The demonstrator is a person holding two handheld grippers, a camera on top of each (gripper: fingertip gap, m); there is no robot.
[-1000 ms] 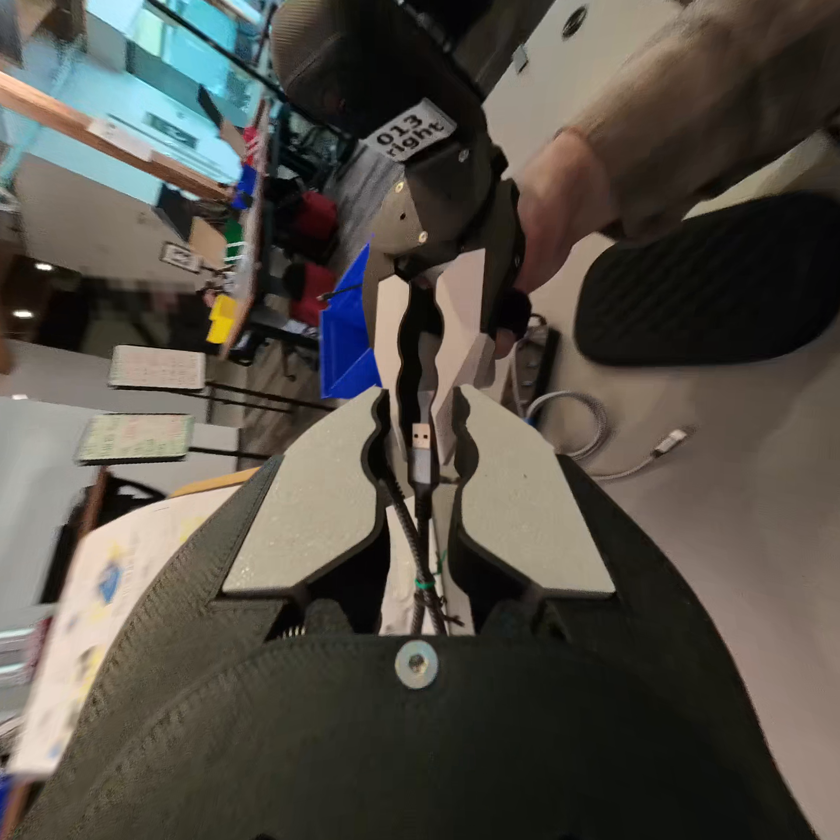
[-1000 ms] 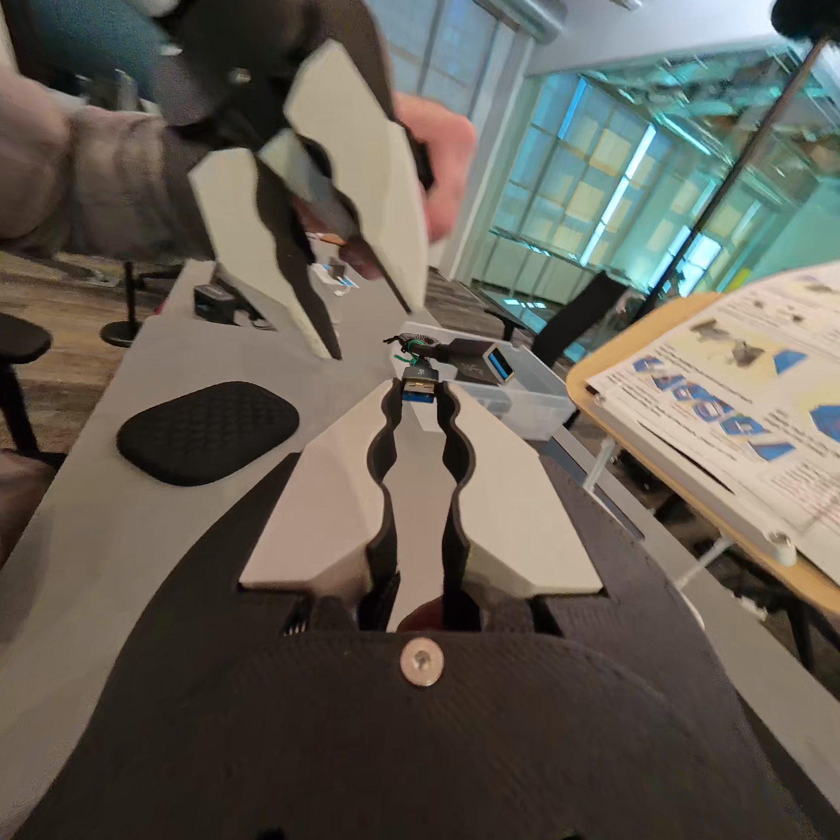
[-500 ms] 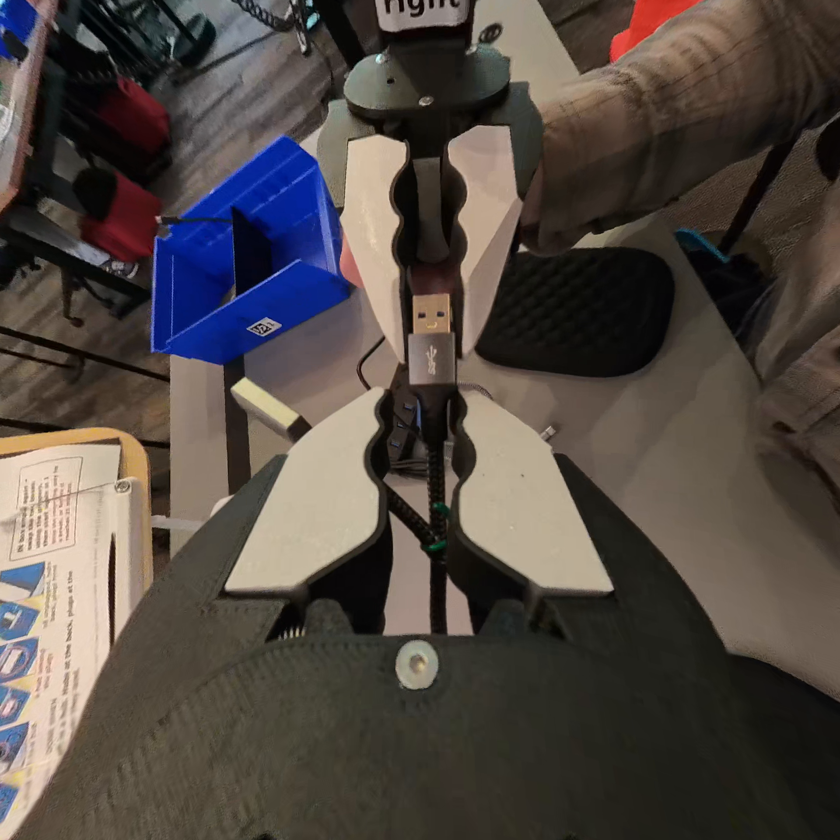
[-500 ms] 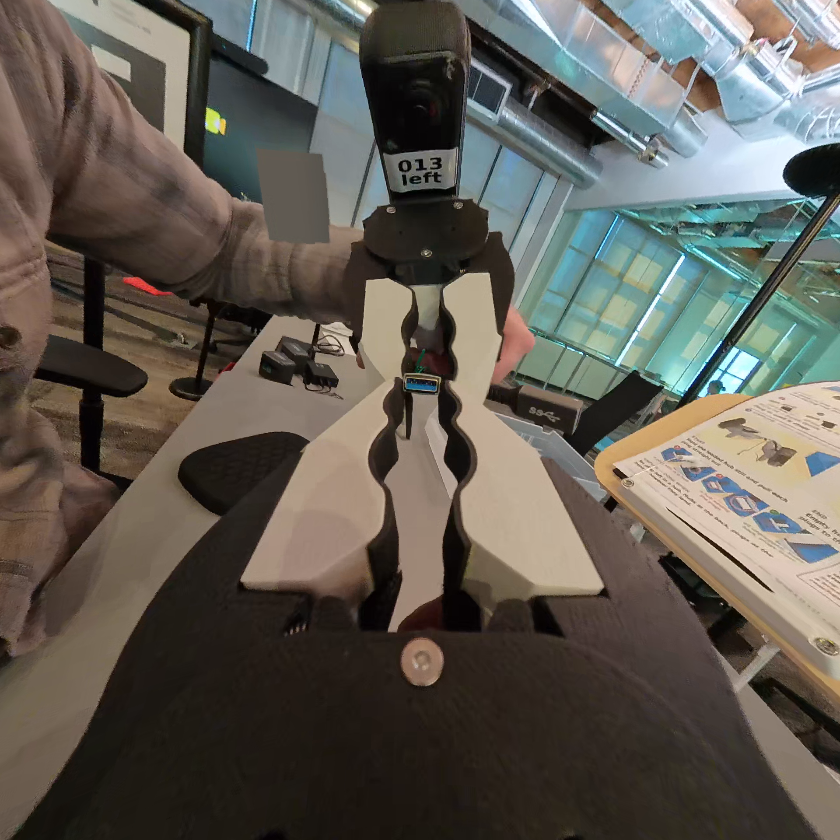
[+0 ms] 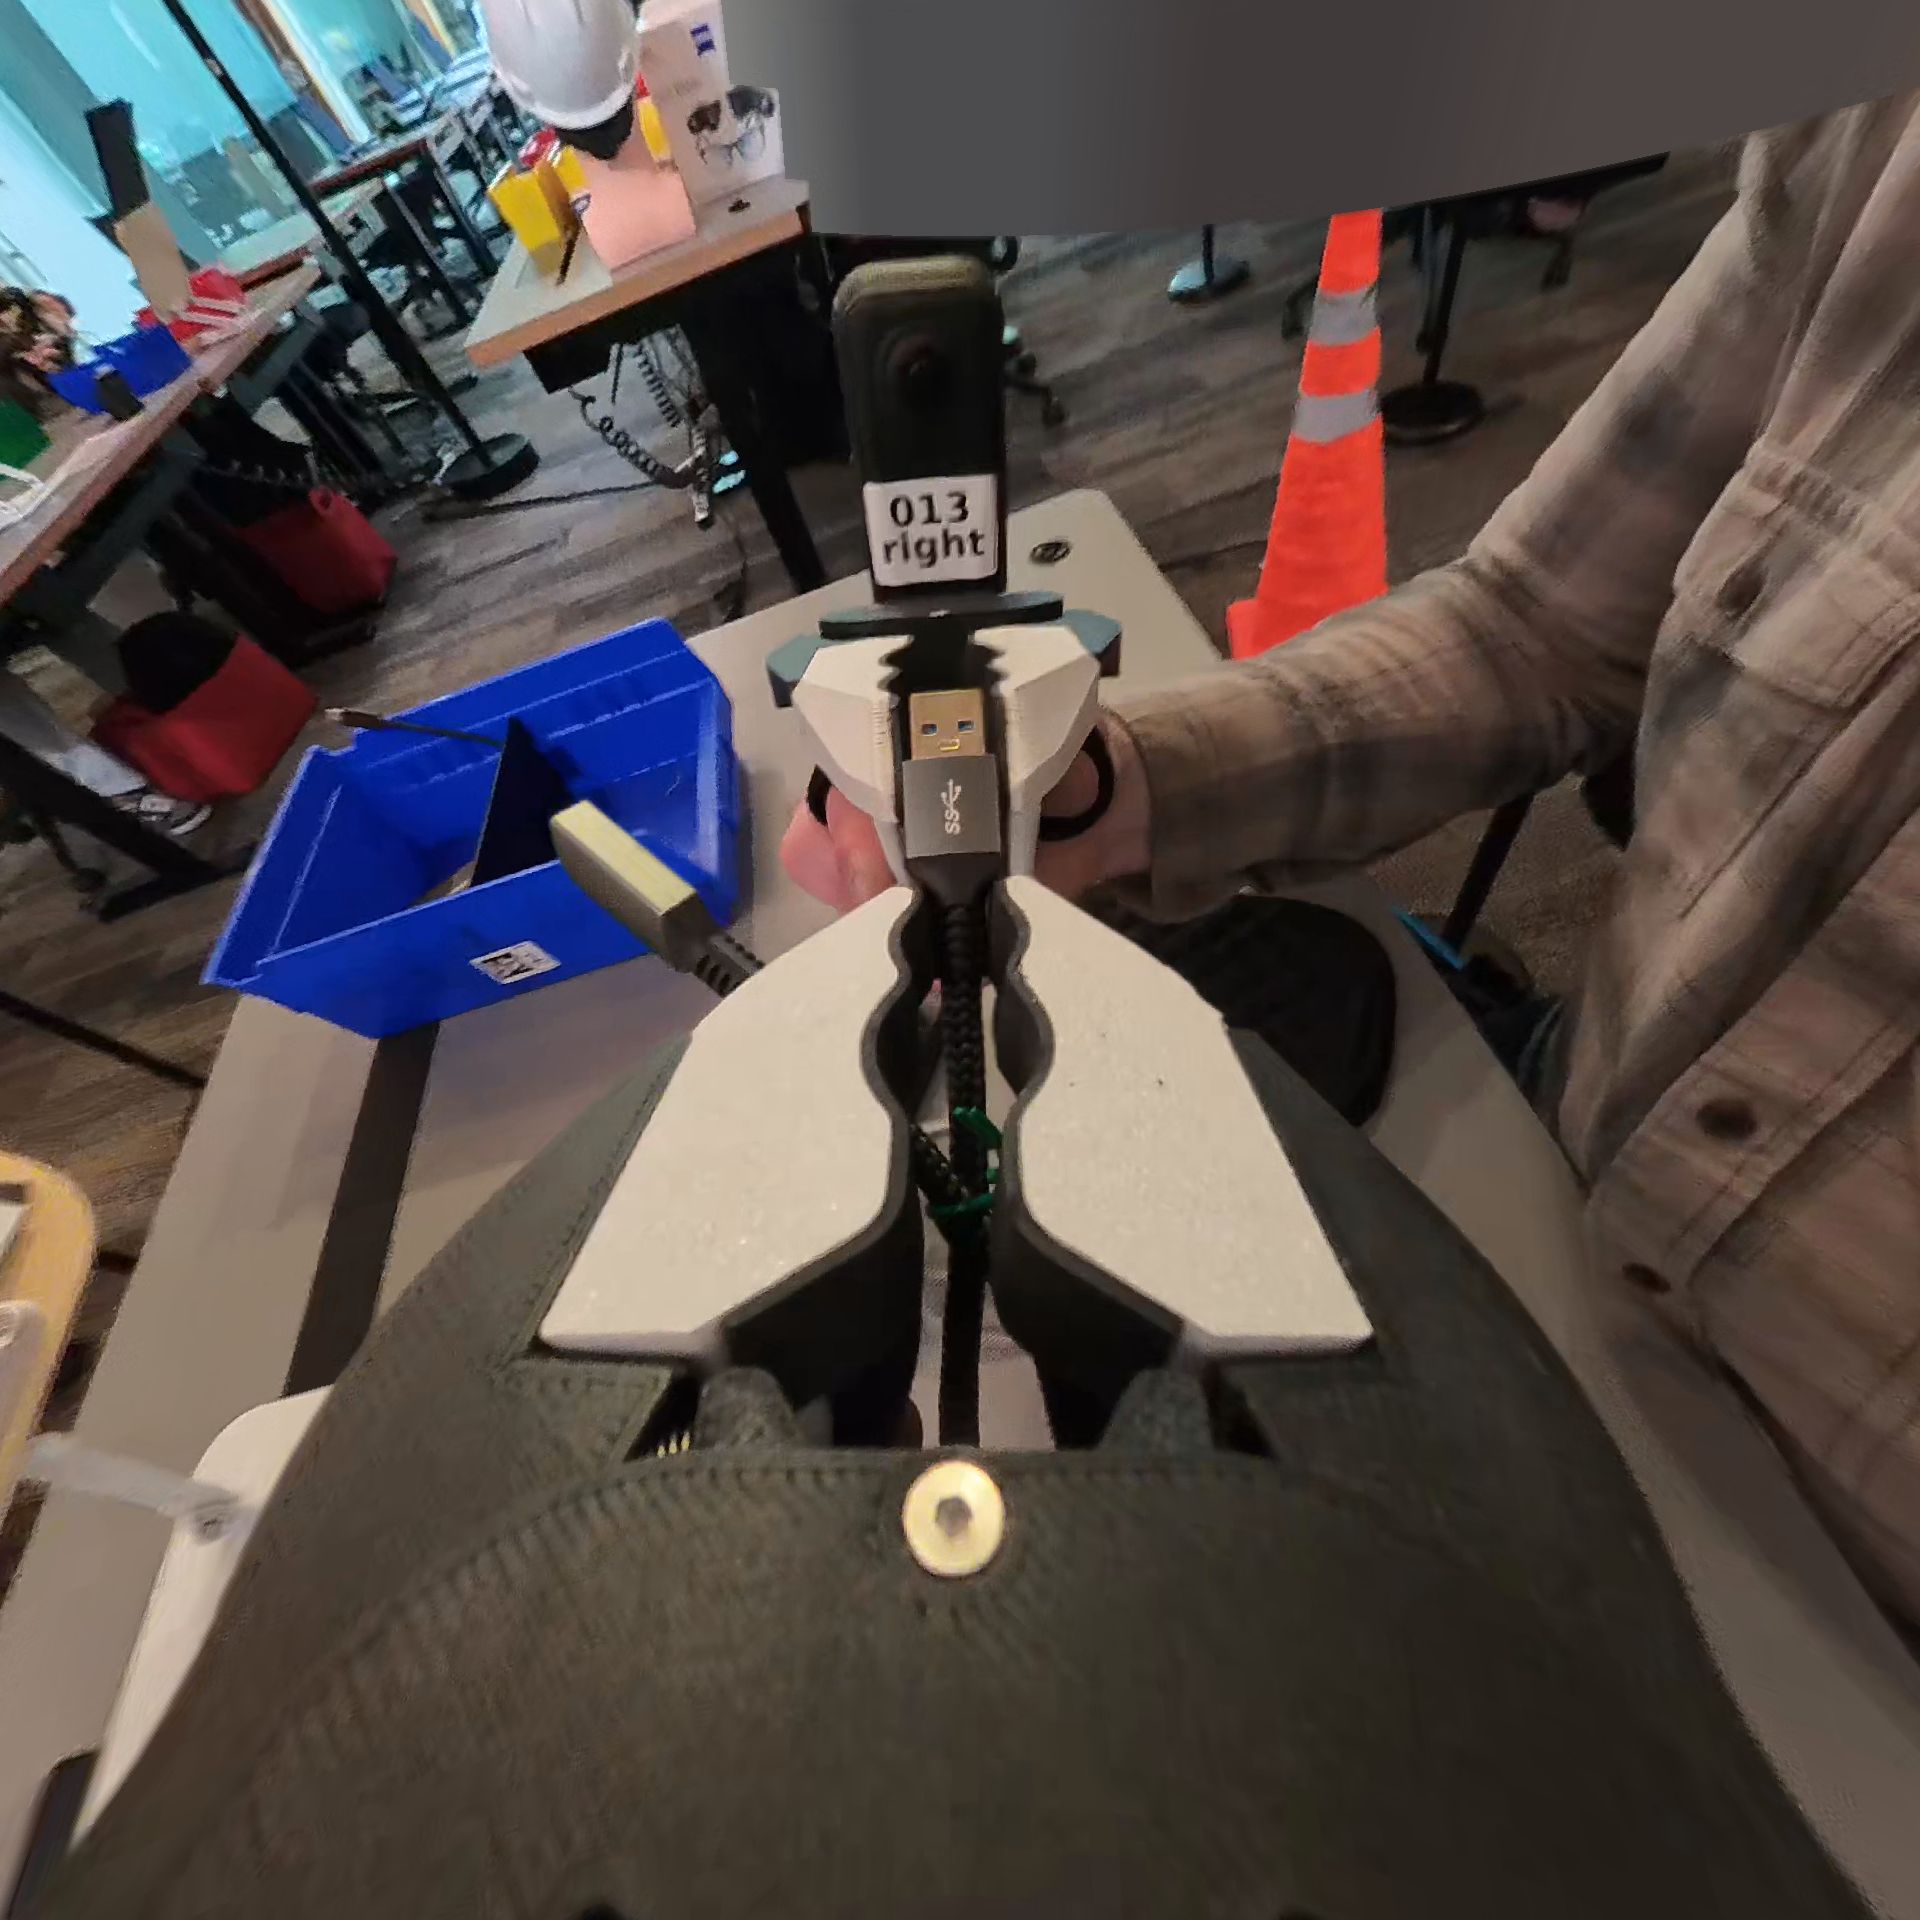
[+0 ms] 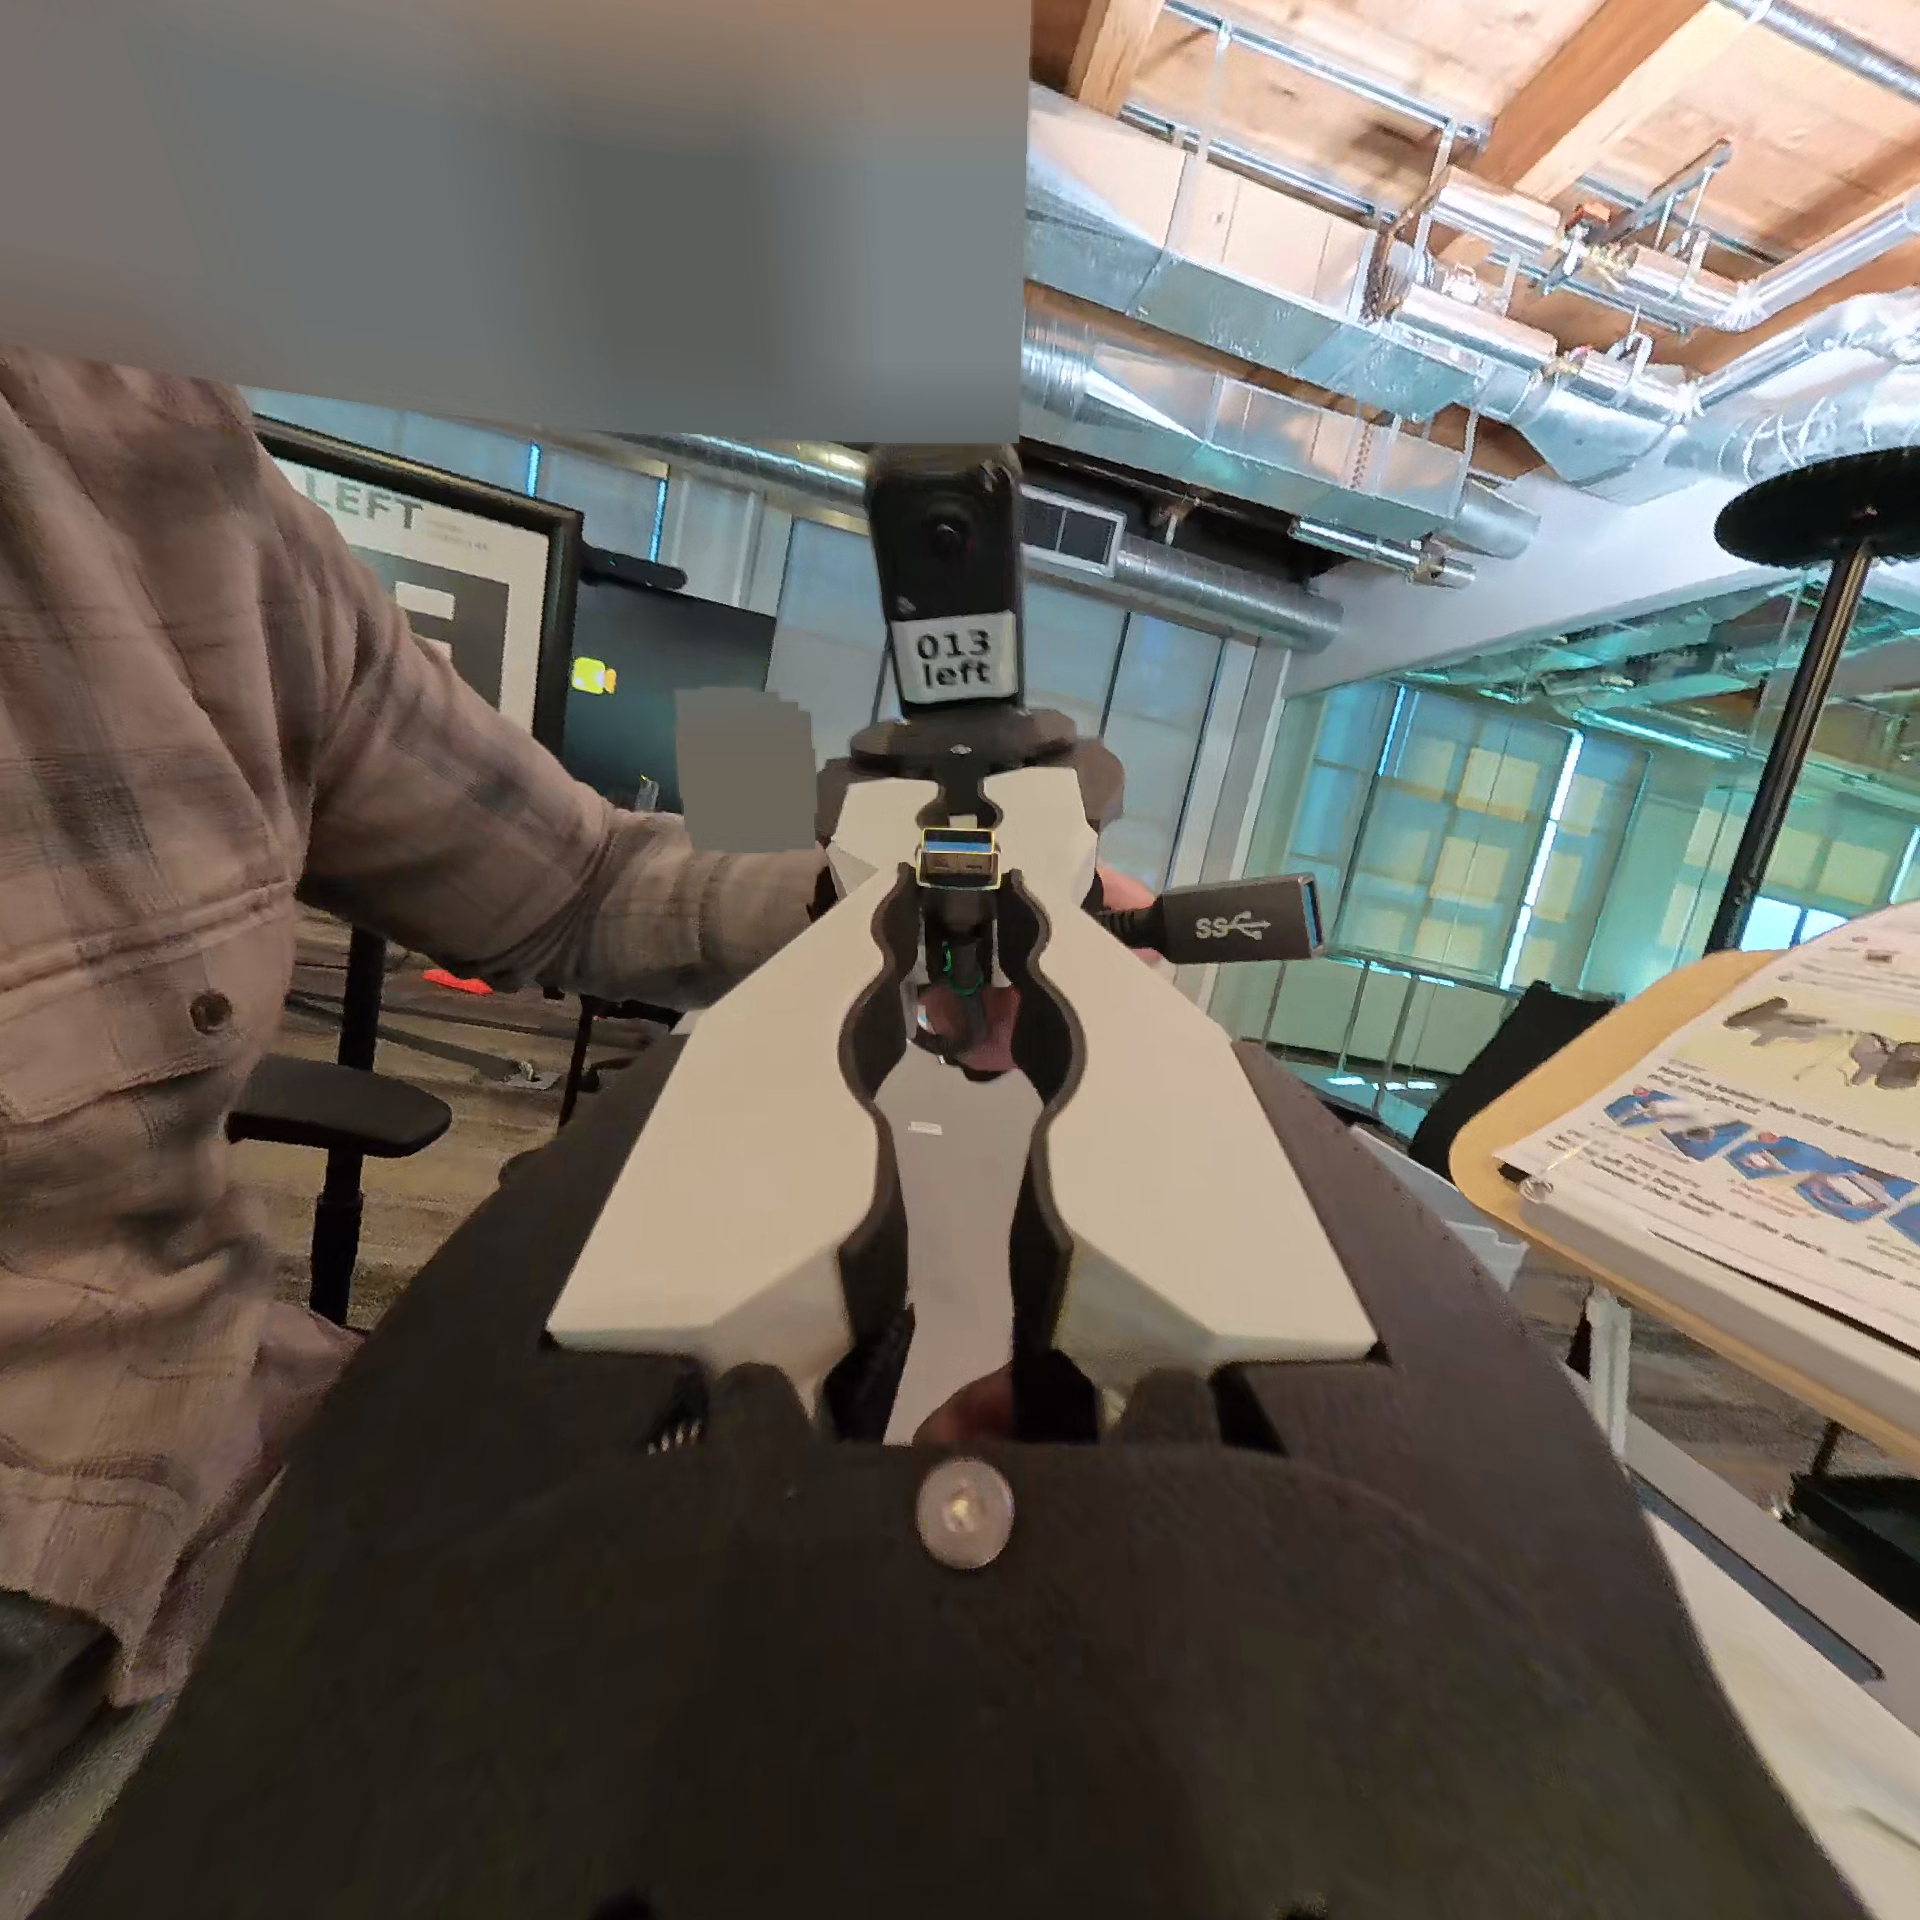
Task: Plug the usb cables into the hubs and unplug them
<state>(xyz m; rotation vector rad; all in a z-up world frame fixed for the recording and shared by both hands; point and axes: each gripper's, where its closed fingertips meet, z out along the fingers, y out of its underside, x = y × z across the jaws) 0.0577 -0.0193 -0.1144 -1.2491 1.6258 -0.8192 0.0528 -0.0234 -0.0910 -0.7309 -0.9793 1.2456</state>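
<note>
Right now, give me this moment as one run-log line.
left gripper: shut on USB cable | plug: bare, in no socket, between right gripper tips | right grip: unclear | both held above table

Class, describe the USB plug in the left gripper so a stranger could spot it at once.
Find the black-and-white left gripper filling the lower frame; it pinches a black braided cable. Just past its tips stands the grey-sleeved USB plug with a bare metal tongue. The other grey connector, dangling before the blue plastic bin, hangs free.
</note>
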